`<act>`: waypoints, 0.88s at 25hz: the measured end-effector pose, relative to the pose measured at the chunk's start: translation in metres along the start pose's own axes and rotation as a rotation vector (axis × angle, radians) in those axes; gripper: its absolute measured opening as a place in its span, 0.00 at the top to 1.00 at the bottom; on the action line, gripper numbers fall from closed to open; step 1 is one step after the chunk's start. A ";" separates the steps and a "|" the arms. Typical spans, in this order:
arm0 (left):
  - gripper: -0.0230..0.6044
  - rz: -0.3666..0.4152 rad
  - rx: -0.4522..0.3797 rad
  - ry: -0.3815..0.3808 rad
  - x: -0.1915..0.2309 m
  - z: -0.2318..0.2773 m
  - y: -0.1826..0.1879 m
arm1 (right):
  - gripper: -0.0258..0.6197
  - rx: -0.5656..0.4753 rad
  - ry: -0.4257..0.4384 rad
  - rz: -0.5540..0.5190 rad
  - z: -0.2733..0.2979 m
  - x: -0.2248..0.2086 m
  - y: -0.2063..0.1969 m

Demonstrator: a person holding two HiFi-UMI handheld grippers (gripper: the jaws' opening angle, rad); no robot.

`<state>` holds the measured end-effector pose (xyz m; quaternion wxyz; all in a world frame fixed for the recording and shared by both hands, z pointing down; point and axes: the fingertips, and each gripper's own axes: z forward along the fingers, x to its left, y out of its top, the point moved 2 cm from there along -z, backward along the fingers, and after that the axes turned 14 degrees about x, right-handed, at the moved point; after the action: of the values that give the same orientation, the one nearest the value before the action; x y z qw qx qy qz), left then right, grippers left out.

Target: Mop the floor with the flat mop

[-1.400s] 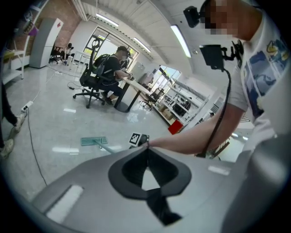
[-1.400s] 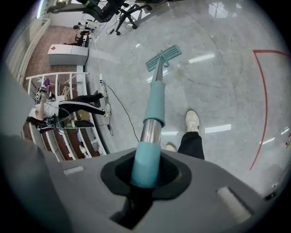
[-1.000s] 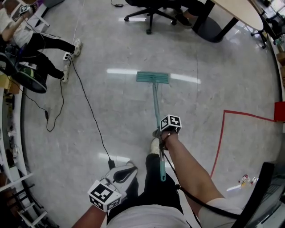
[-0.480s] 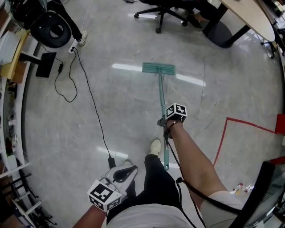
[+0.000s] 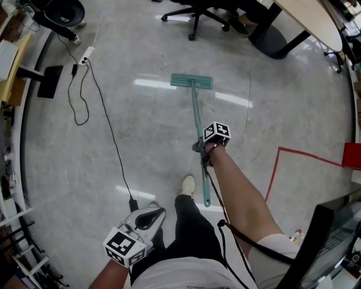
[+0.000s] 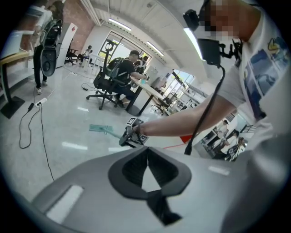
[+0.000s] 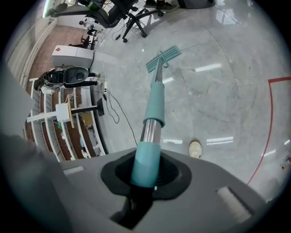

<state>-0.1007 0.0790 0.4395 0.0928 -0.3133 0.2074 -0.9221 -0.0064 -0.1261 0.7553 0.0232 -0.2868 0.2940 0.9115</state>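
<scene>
The flat mop's teal head point(image 5: 192, 81) lies flat on the grey floor ahead of me, and its teal handle point(image 5: 198, 130) slants back toward my legs. My right gripper point(image 5: 201, 149) is shut on the handle about midway along. In the right gripper view the handle point(image 7: 152, 113) runs out from between the jaws of the right gripper point(image 7: 144, 172) to the mop head point(image 7: 163, 58). My left gripper point(image 5: 153, 214) hangs low beside my left leg, away from the mop. It is shut on nothing in its own view point(image 6: 146, 157).
A black cable point(image 5: 107, 124) crosses the floor on the left from a power strip point(image 5: 86, 55). An office chair point(image 5: 194, 14) and a table point(image 5: 307, 17) stand beyond the mop. Red tape point(image 5: 273, 175) marks the floor at right. My shoe point(image 5: 187, 184) is beside the handle.
The mop head has slid farther away across the floor with my right arm stretching out. My view has swung, and the seated person at far left has passed out of sight.
</scene>
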 end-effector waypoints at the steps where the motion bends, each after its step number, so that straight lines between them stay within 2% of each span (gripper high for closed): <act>1: 0.96 0.001 0.000 -0.001 -0.001 0.000 -0.001 | 0.87 0.001 0.000 -0.002 -0.002 -0.002 -0.001; 11: 0.96 0.042 -0.025 -0.017 -0.001 -0.007 0.000 | 0.87 -0.024 -0.040 -0.059 -0.019 -0.018 -0.042; 22: 0.96 0.167 -0.047 -0.070 0.002 -0.034 -0.021 | 0.87 -0.093 -0.006 -0.044 0.001 -0.031 -0.145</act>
<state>-0.1240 0.1080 0.4257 0.1693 -0.3290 0.2510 -0.8945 0.0492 -0.0022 0.6970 0.0309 -0.2911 0.2447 0.9243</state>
